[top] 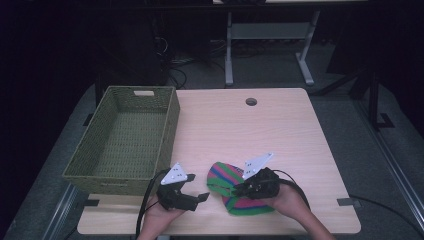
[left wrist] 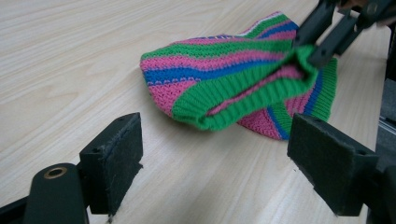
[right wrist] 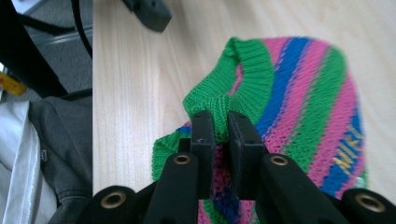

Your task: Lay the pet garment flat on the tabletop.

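Observation:
A knitted hat (top: 227,181) with green, pink and blue stripes lies near the table's front edge. My right gripper (top: 237,190) is shut on the hat's green ribbed rim (right wrist: 219,105), which it holds a little above the wood. In the left gripper view the pinched rim (left wrist: 261,91) hangs raised while the rest of the hat (left wrist: 210,65) rests on the table. My left gripper (top: 199,197) sits just left of the hat, open, its pads (left wrist: 114,154) wide apart with nothing between them.
A green woven basket (top: 125,142) stands empty at the table's left side. A round cable hole (top: 251,101) sits near the far edge. Bare wood (top: 260,132) stretches behind the hat. A grey garment (right wrist: 60,140) shows beyond the table's edge in the right gripper view.

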`<state>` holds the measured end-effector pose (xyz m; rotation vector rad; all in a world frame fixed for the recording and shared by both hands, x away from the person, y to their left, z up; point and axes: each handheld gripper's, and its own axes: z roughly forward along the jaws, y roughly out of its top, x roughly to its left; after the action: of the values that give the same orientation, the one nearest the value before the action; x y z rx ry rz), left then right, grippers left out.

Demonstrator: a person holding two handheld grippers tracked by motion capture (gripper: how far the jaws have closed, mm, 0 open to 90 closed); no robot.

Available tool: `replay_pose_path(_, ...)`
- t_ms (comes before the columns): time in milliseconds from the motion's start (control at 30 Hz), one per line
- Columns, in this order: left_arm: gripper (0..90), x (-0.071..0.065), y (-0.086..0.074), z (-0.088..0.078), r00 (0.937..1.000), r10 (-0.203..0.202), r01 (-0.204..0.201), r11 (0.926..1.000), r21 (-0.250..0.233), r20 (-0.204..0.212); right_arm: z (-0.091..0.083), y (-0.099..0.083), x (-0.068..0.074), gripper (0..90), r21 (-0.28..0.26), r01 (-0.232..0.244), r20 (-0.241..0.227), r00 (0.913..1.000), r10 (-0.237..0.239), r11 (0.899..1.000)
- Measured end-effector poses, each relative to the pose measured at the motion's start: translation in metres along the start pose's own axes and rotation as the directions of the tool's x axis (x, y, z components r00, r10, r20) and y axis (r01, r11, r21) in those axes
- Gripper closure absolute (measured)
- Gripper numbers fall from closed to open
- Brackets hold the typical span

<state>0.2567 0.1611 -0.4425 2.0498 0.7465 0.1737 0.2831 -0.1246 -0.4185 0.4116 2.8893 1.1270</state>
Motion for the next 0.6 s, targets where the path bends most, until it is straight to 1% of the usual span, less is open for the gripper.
replay_pose_path(67,17.8,0.0,0.0,0.001,1.0,-0.003,0.003,1.0,0.001,0.004,-0.008,0.0,-0.002,81.5,-0.033,-0.024,-0.008,0.9997,0.024,0.999)
replay_pose_path(100,17.8,0.0,0.0,0.001,1.0,0.001,-0.001,1.0,0.003,0.006,-0.011,0.0,-0.003,81.6,-0.041,-0.023,-0.009,0.9997,0.022,0.999)
replay_pose_path(200,17.8,-0.001,0.001,0.002,0.9998,-0.008,0.008,1.0,0.0,0.016,-0.025,0.0,-0.005,81.7,-0.086,-0.033,-0.021,0.9993,0.031,0.996)
replay_pose_path(233,17.8,-0.001,0.001,0.002,0.9998,-0.01,0.01,0.9999,-0.004,0.017,-0.029,0.0,-0.007,81.7,-0.099,-0.027,-0.021,0.9995,0.025,0.995)
replay_pose_path(367,17.9,-0.002,0.003,0.003,0.9998,0.002,-0.002,1.0,-0.008,0.019,-0.045,-0.002,-0.01,81.6,-0.148,-0.038,-0.026,0.9991,0.034,0.988)
replay_pose_path(433,17.9,-0.003,0.004,0.004,0.9997,0.01,-0.009,0.9999,-0.008,0.021,-0.052,-0.005,-0.012,81.6,-0.166,-0.052,-0.033,0.9983,0.047,0.985)
replay_pose_path(533,17.9,-0.004,0.006,0.005,0.9995,0.019,-0.019,0.9998,-0.008,0.025,-0.06,-0.008,-0.014,81.6,-0.192,-0.062,-0.04,0.9977,0.055,0.979)
replay_pose_path(600,20.0,-0.005,0.007,0.006,0.9992,0.021,-0.02,0.9997,-0.015,0.033,-0.064,-0.012,-0.015,81.6,-0.205,-0.066,-0.048,0.9972,0.057,0.977)
